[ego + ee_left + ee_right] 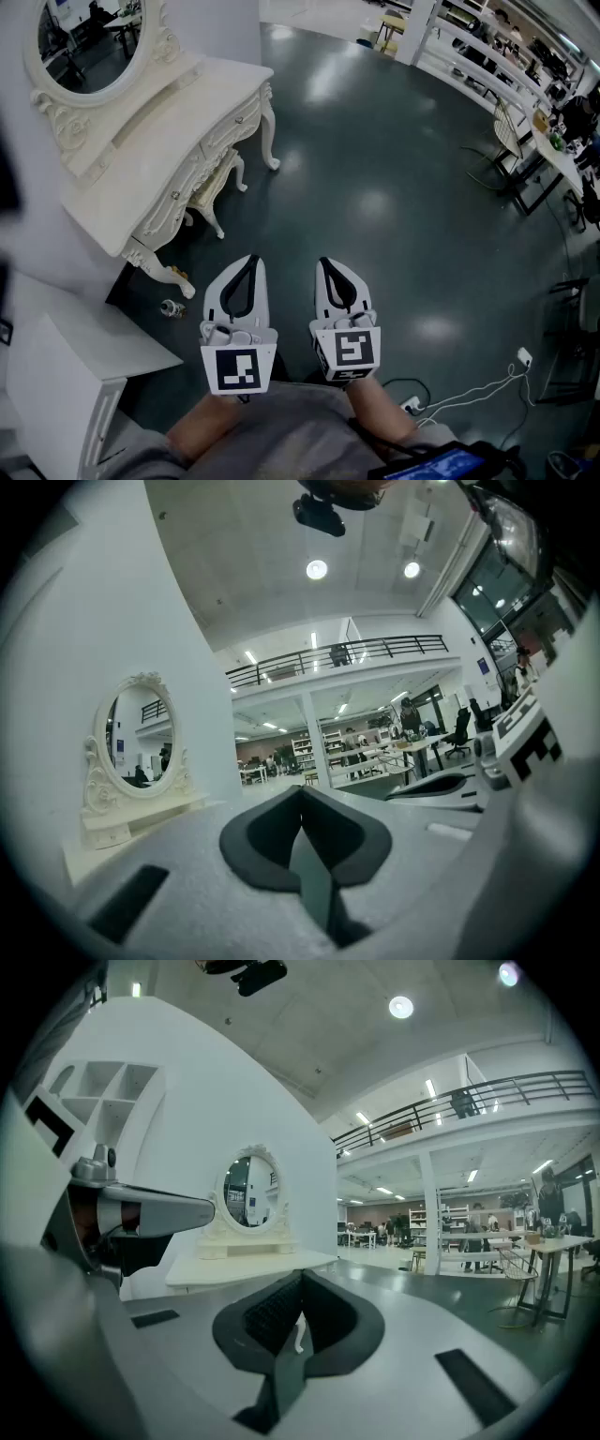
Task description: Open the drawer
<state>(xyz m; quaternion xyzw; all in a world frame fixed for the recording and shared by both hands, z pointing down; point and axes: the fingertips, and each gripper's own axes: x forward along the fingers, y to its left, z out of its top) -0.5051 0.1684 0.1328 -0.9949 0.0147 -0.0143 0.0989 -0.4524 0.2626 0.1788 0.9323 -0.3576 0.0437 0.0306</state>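
Observation:
A white carved dressing table (141, 159) with an oval mirror (89, 42) stands at the upper left of the head view. Its drawers (232, 122) with small knobs line the front face and look closed. My left gripper (248, 259) and right gripper (325, 262) sit side by side low in the middle, over the dark floor. Both are shut and empty, well short of the table. The left gripper view shows the shut tips (302, 794) with the mirror (141, 747) off to the left. From the right gripper (300, 1279) the table top (248, 1262) lies ahead to the left.
A white cabinet (66, 366) stands at the lower left. A small shiny object (171, 307) lies on the floor by the table leg. A stool (217, 186) is tucked under the table. Cables (469, 394) run at the lower right; desks and a chair (511, 131) are far right.

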